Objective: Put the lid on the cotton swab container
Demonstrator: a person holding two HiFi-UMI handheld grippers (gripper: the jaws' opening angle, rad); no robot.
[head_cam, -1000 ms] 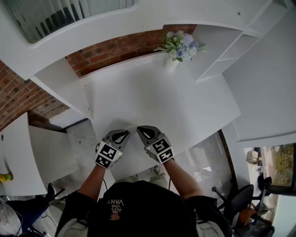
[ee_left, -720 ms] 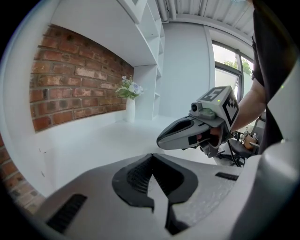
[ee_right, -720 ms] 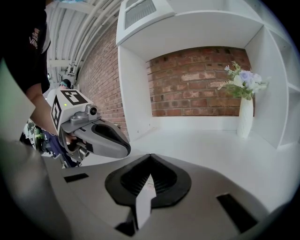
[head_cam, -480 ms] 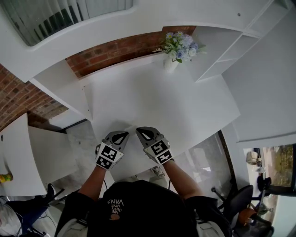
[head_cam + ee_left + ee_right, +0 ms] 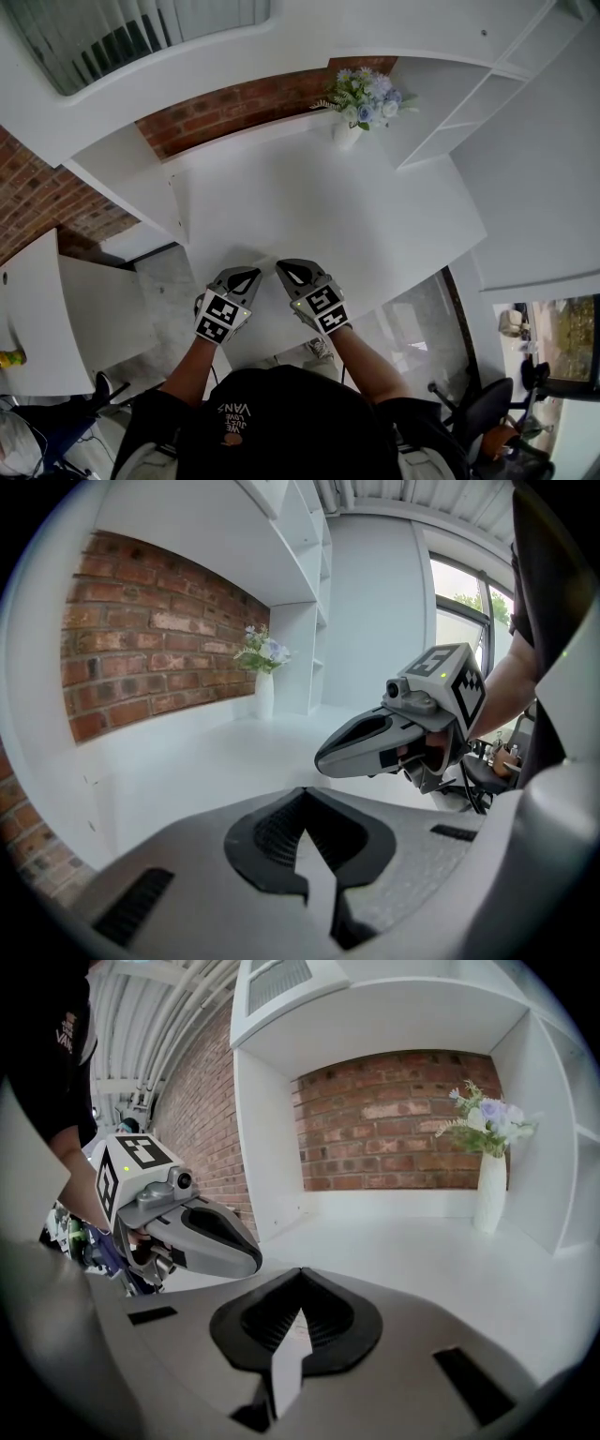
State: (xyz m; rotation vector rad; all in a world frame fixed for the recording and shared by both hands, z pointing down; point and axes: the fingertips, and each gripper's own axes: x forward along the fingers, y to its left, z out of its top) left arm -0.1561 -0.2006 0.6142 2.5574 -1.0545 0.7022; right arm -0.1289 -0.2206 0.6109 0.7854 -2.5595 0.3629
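Left gripper (image 5: pixel 251 273) and right gripper (image 5: pixel 283 267) sit side by side, lower centre, over the desk (image 5: pixel 309 197). Both are pinched closed, empty.

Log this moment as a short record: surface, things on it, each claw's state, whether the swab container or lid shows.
surface: white desk, brick wall behind
on desk: white vase of flowers at the far edge
left claw: shut, empty, at the desk's near edge
right claw: shut, empty, beside the left
container and lid: in no view
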